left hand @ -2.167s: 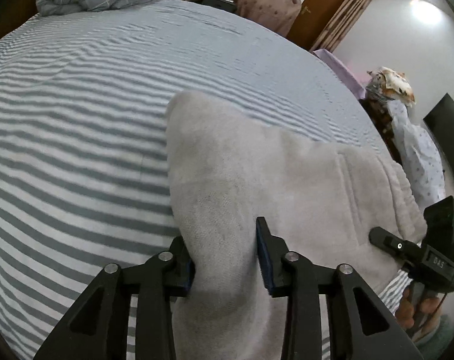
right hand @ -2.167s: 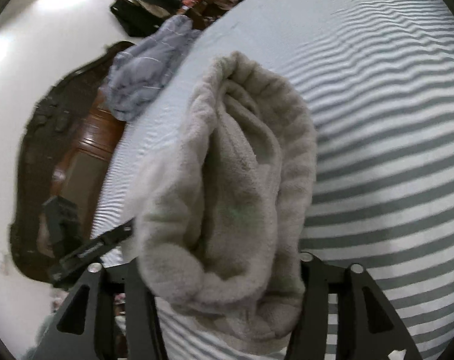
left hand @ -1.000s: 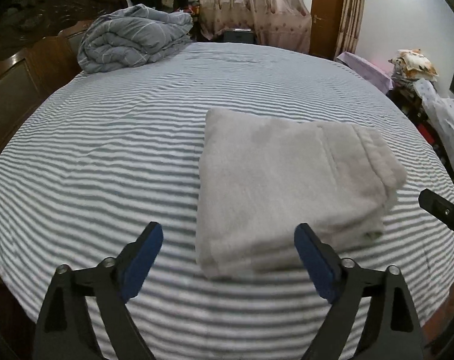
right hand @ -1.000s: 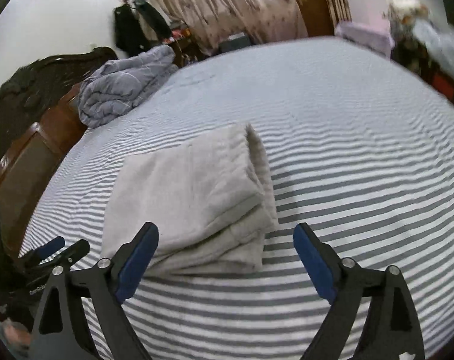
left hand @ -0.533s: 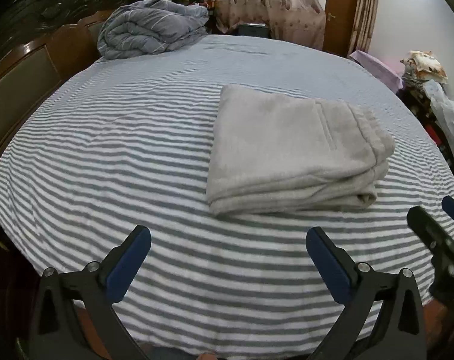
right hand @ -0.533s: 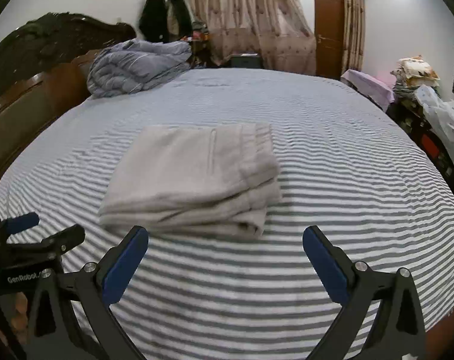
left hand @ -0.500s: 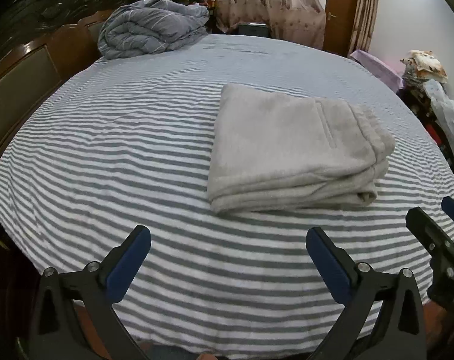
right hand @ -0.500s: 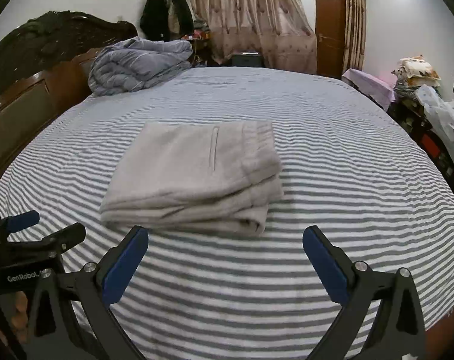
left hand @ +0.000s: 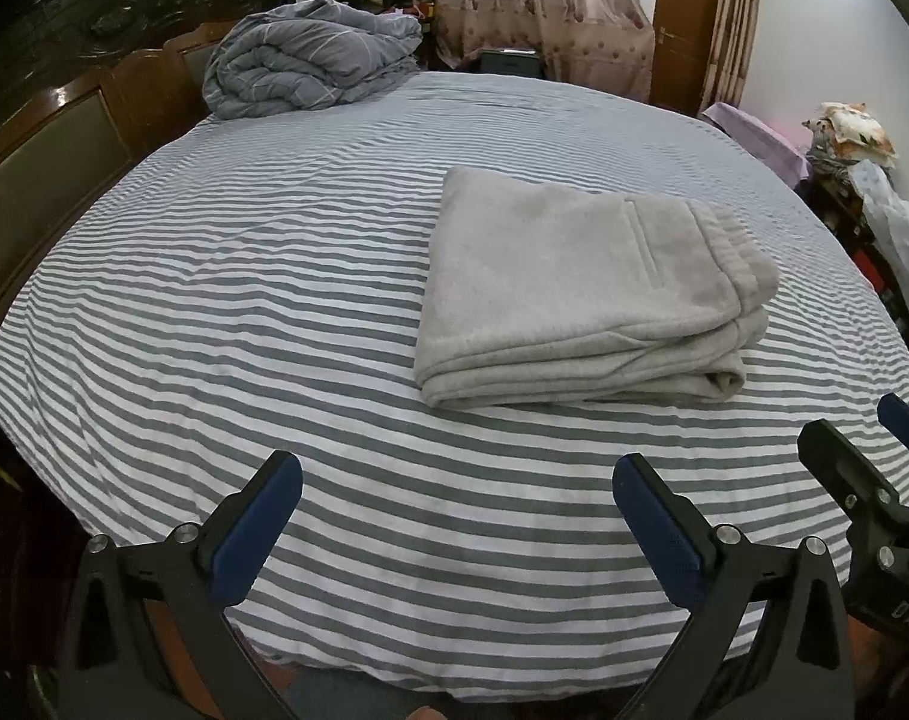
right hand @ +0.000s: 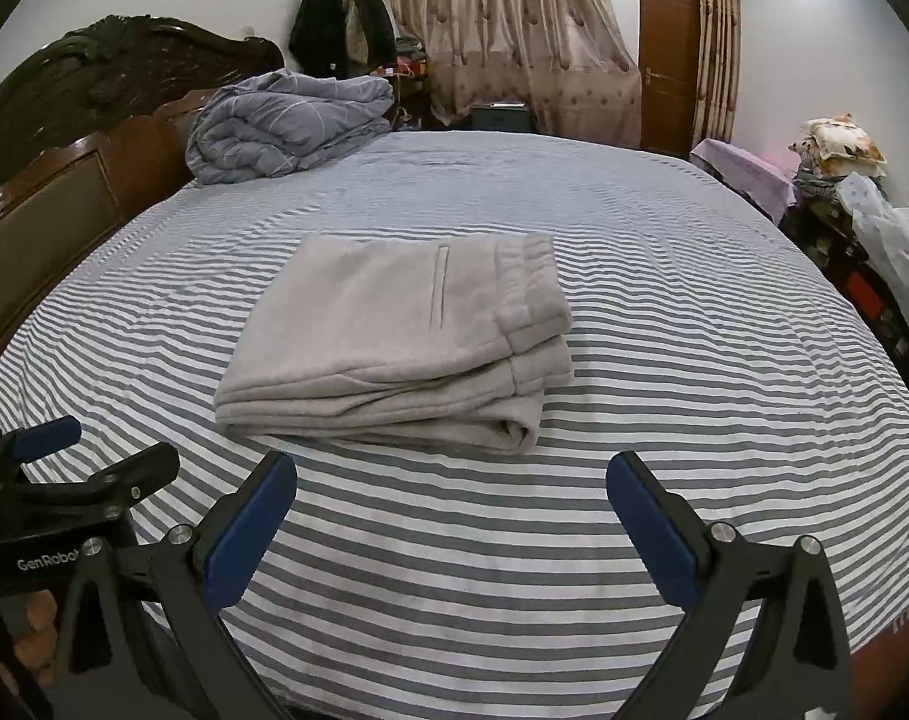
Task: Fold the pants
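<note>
The light grey pants (left hand: 574,288) lie folded into a thick rectangle on the striped bed sheet (left hand: 244,300), waistband at the right. The right wrist view shows the same pants (right hand: 394,324) with the pocket slit on top. My left gripper (left hand: 457,474) hovers wide open over the sheet, short of the near edge of the pants, with nothing between its blue pads. My right gripper (right hand: 451,471) is open too, just in front of the folded stack and apart from it. Each gripper appears at the edge of the other's view.
A bundled grey-blue quilt (left hand: 310,60) sits at the far left by the dark wooden headboard (left hand: 64,138). Curtains (right hand: 514,30) and a brown door (right hand: 670,60) stand behind the bed. Piled fabrics and clutter (right hand: 844,180) line the right side.
Both grippers let go of the pants, opened wide and drew back toward the near bed edge. The pants went from held and bunched to lying folded on the sheet.
</note>
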Demonstrator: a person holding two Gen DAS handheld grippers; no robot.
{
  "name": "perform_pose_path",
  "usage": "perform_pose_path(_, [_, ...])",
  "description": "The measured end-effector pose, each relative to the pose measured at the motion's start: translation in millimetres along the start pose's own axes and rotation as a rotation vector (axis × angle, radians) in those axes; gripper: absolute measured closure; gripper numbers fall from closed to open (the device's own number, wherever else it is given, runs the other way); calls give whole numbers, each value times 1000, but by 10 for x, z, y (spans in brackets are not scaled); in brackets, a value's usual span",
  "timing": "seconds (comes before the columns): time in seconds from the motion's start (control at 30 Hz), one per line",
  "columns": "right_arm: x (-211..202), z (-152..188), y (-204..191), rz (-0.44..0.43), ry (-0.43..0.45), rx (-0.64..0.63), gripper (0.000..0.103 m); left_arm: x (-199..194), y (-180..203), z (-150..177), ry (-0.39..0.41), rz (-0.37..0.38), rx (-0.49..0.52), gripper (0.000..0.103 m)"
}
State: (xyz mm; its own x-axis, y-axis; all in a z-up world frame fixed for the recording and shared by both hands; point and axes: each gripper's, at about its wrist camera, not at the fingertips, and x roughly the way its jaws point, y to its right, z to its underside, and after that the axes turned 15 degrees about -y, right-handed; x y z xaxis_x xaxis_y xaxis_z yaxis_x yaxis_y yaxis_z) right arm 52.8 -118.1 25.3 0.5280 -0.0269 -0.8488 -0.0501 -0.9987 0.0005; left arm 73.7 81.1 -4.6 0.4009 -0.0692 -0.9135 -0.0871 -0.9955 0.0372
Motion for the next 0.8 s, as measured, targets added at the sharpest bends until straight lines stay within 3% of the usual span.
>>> perform_pose_path(0.8, [16,82,10,-12,-22,-5,1,-70,23,0,63,-80,2,0])
